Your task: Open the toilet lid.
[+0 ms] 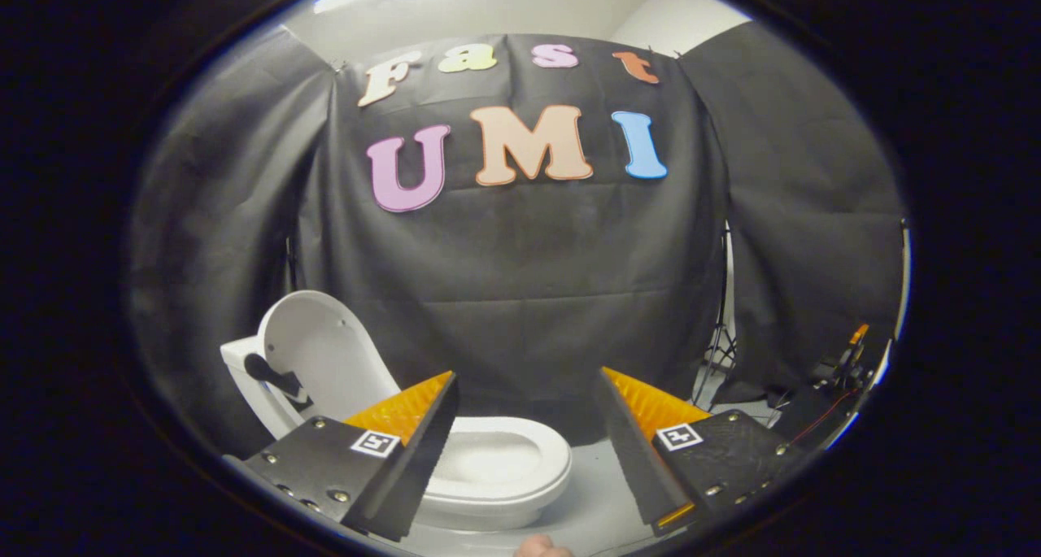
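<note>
A white toilet [520, 480] stands on the floor below and just ahead of my fingers, a little left of the gap between them. Its lid [321, 362] stands raised, leaning back against the white tank [244, 370], and the seat ring and bowl [488, 459] lie uncovered. My gripper [527, 394] hangs above the toilet with its fingers wide apart and nothing between them. The left finger [407, 435] overlaps the near left part of the seat.
Black cloth walls close off the booth behind the toilet. A light stand's legs [716, 362] and a dark device with wires [838, 378] sit on the floor to the right. Pale floor [594, 492] lies right of the bowl. A bit of a hand [541, 547] shows below the fingers.
</note>
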